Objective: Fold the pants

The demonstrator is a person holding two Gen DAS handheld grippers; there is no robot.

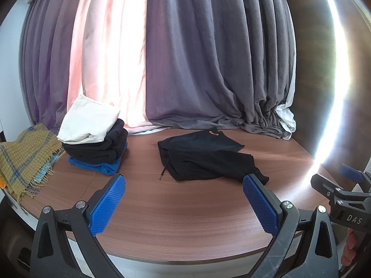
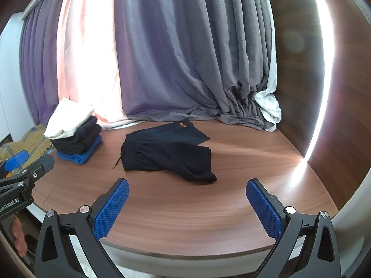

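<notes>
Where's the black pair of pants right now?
In both wrist views the black pants lie mid-table on the wooden table, just right of the stack of folded clothes, in front of the curtains. Neither open gripper touches them.

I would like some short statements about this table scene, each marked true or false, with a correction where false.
1. Both tongs, left and right, are open and hold nothing. True.
2. The black pants hang from the left tongs. False: they lie on the wooden table, beyond the tongs, touched by neither.
3. A stack of folded clothes stands left of the pants. True.
4. The top item of the stack is blue. False: the top is white; the blue piece is at the bottom.
5. A curtain hangs behind the table. True.
</notes>
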